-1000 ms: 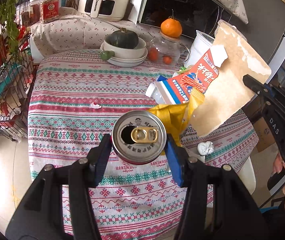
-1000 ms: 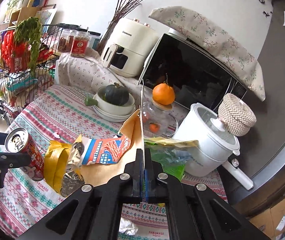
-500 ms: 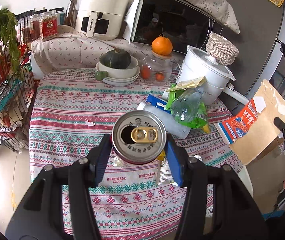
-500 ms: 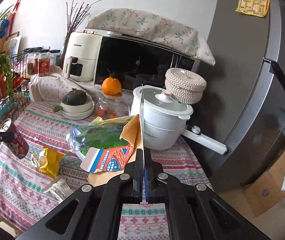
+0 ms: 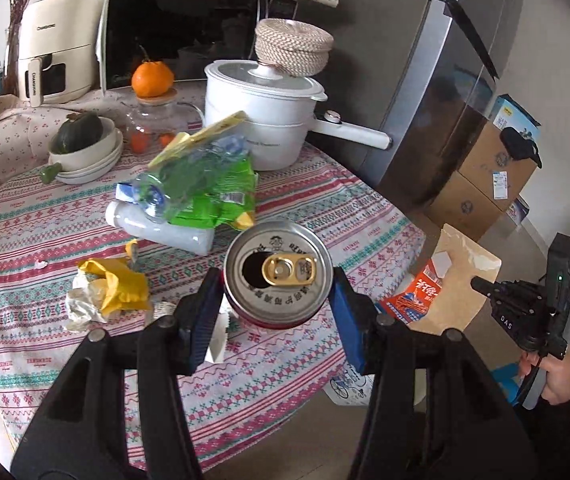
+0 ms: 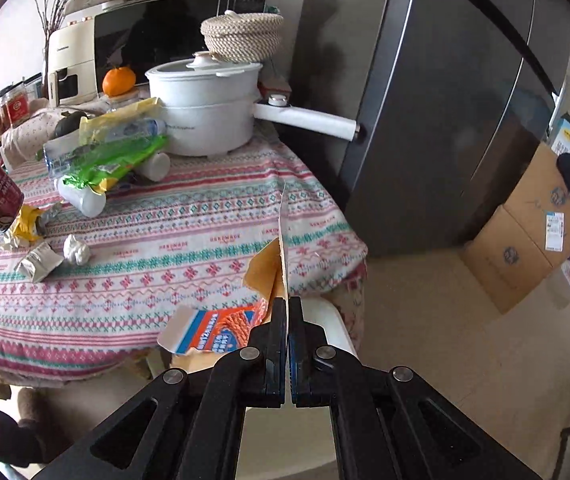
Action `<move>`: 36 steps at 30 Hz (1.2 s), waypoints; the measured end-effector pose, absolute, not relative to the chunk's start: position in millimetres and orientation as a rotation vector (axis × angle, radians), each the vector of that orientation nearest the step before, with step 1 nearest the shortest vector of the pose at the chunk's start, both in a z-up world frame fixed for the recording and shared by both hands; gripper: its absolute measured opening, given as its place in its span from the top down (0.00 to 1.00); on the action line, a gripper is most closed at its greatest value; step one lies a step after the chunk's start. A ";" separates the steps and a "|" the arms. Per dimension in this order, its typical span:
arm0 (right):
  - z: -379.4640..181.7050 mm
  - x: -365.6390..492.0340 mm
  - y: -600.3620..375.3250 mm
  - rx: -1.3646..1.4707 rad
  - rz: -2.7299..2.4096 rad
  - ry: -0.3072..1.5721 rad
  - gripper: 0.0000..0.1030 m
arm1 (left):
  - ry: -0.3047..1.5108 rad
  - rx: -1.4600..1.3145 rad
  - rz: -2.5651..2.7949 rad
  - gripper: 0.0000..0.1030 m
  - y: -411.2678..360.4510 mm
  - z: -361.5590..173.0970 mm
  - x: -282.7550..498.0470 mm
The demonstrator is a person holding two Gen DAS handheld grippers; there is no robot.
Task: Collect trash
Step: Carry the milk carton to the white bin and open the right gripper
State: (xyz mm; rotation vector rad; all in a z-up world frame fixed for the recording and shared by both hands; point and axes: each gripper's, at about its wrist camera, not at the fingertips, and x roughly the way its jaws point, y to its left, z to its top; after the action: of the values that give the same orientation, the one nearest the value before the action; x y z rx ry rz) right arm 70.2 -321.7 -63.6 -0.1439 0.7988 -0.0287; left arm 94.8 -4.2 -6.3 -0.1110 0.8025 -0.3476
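My left claw [image 5: 277, 300] clamped on a can [image 5: 278, 274] above the table's [image 5: 365, 216] edge, my right claw [image 6: 287, 312] pinching a brown bag [image 6: 263, 270] past the rim, bare floor [image 6: 425, 320] beyond

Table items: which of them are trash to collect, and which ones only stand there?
Trash:
- drink can, held in left gripper
- brown paper bag, held in right gripper
- green wrapper
- yellow wrapper
- white plastic bottle
- crumpled tissue

Not trash:
- white pot
- orange
- bowl stack
- woven basket
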 end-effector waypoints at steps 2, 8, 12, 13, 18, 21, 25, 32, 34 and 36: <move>-78.4 69.9 -330.8 -0.120 -0.025 0.837 0.98 | 0.824 -0.071 -0.392 0.46 -30.8 -12.8 92.0; -106.5 80.1 -340.1 -0.056 0.019 0.909 0.98 | 0.885 0.014 -0.483 0.46 -84.9 -32.6 86.5; -122.2 86.4 -336.3 -0.047 0.020 0.978 0.98 | 0.905 0.042 -0.497 0.46 -102.4 -40.8 85.2; -123.3 84.6 -334.1 -0.057 0.022 0.995 0.98 | 0.909 0.044 -0.497 0.46 -106.6 -42.0 85.5; -117.7 62.6 -334.4 -0.080 0.054 1.031 0.98 | 0.920 0.060 -0.497 0.46 -112.4 -46.6 85.3; -120.8 56.4 -343.5 -0.072 0.042 1.051 0.98 | 0.931 0.065 -0.496 0.46 -115.5 -50.6 86.3; -131.1 56.9 -351.2 -0.051 0.036 1.103 0.98 | 0.944 0.059 -0.507 0.46 -119.5 -53.6 87.0; -142.0 49.1 -348.8 -0.087 0.062 1.174 0.98 | 0.946 0.060 -0.520 0.46 -122.3 -53.9 86.5; -143.9 45.2 -351.6 -0.072 0.072 1.191 0.98 | 0.948 0.058 -0.518 0.46 -121.2 -54.1 86.6; -145.2 45.4 -354.3 -0.063 0.070 1.189 0.98 | 0.951 0.061 -0.518 0.46 -121.1 -54.8 87.1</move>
State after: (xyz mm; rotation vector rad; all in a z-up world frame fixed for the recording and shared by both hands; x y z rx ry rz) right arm 45.4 -354.3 -145.2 -0.0633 1.1887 0.0702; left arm 87.1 -121.1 -54.8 0.0611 0.9506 -0.5183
